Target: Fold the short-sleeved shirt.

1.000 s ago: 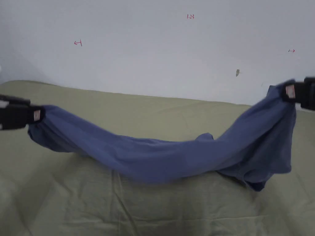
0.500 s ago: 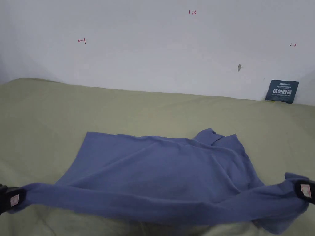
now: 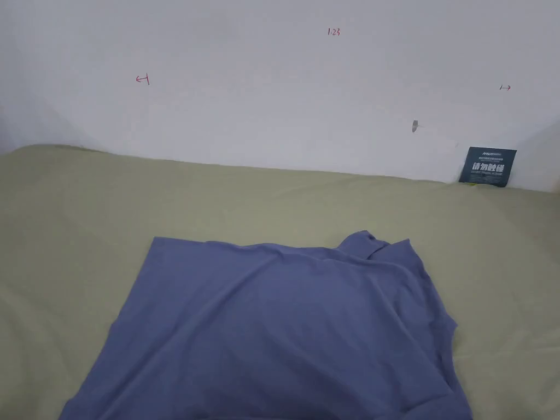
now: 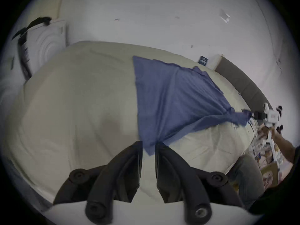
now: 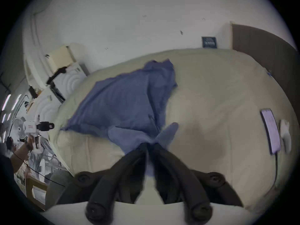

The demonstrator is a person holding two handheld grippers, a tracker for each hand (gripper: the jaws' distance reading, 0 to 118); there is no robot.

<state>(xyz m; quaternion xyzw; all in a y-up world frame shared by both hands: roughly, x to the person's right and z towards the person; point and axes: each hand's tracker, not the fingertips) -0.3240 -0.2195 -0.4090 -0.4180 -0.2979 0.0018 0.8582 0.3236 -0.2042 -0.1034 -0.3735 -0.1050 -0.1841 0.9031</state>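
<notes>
— Right, where's the blue shirt (image 3: 284, 322) sitting?

— Spread over the pale green bed sheet (image 3: 82, 219), collar end toward the white wall (image 3: 273, 98), its near part running off the bottom of the head view. Some creases across the cloth, mostly flat.

— And the left gripper (image 4: 148, 147)?

— From its own camera, a corner of the shirt hangs between the two black jaws. They stand a little apart with fabric in the gap, and I cannot tell whether both are pressing on it.

— Right gripper (image 5: 148, 145)?

— Jaws nearly together at the tips, a bunched fold of shirt pinched between them, cloth fanning out either side. In the left gripper view the same gripper sits far off at the bed's edge, a stretched point of fabric leading to it.

— Anything else on the bed?

— A phone (image 5: 271, 131) lying on the sheet well to the right of the shirt, and a dark sign (image 3: 488, 167) propped against the wall at the far edge.
</notes>
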